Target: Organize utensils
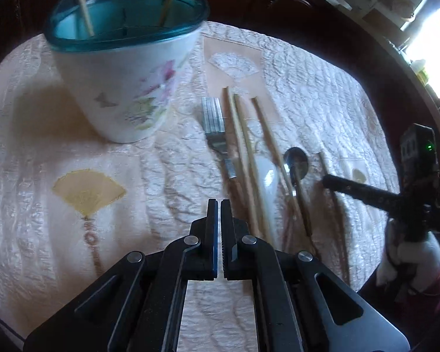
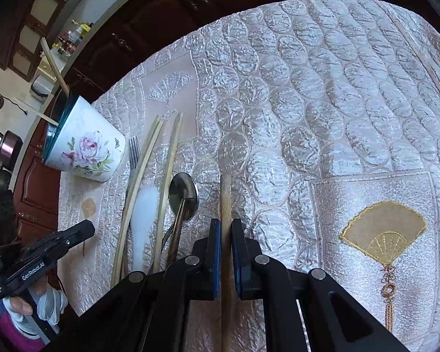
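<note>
A white floral cup point(image 1: 123, 88) with a teal rim stands on the quilted cloth and holds two chopsticks point(image 1: 83, 6); it also shows in the right wrist view point(image 2: 85, 149). To its right lie a fork point(image 1: 215, 126), several chopsticks point(image 1: 243, 152), a white spoon point(image 1: 267, 176) and a metal spoon point(image 1: 296, 161). My left gripper point(image 1: 219, 205) is shut and empty, above the cloth near the fork's handle. My right gripper point(image 2: 226, 224) is shut on a wooden chopstick point(image 2: 226, 199) lying right of the metal spoon point(image 2: 183, 193). The right gripper's fingertips point(image 1: 331, 180) reach in from the right in the left wrist view.
The round table point(image 2: 308, 88) is covered by a pale quilted cloth with gold fan patches point(image 2: 384, 231). Dark wooden cabinets point(image 2: 149, 17) stand behind it. The left gripper's body point(image 2: 44, 252) and gloved hand sit at the lower left of the right wrist view.
</note>
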`<state>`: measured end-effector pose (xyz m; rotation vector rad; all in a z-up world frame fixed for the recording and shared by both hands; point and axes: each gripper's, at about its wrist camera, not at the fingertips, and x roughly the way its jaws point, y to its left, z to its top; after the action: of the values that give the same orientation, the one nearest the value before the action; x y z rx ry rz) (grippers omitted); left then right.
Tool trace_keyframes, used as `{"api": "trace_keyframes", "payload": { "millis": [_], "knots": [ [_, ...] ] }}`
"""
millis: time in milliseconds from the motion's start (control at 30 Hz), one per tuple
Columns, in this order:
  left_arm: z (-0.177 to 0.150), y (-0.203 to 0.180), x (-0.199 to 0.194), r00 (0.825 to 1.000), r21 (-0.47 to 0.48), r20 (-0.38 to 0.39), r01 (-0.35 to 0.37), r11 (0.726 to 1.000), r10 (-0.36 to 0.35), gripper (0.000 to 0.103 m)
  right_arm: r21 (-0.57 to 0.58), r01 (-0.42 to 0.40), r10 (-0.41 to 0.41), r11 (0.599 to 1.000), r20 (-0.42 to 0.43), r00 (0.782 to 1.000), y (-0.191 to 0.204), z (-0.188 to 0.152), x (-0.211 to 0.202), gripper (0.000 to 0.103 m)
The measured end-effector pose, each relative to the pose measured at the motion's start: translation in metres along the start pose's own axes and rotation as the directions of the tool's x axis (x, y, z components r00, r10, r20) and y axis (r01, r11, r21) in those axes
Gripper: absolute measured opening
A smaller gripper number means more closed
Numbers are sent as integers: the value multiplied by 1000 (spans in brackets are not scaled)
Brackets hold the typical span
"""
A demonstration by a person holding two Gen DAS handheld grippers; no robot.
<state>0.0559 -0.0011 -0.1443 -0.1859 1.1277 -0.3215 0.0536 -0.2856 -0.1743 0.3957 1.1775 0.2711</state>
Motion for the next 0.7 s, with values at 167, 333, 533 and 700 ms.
{"api": "trace_keyframes", "payload": {
  "millis": [167, 333, 533, 700],
  "knots": [
    [21, -19, 11, 1000, 15, 20, 24, 1000, -24, 23, 13, 62, -62, 998, 19, 998, 2, 7, 4, 7],
    [54, -35, 34, 998, 25, 41, -44, 999, 43, 23, 33, 61, -63, 998, 43, 997, 0, 20, 1, 7],
    [77, -51, 70, 988, 91, 0, -151, 984, 151, 23, 36, 33, -34, 999, 36, 999, -2, 23, 0, 7],
    [93, -63, 85, 979, 139, -2, -202, 970, 204, 23, 29, 12, -12, 1000, 25, 1000, -9, 24, -1, 7]
  ]
}}
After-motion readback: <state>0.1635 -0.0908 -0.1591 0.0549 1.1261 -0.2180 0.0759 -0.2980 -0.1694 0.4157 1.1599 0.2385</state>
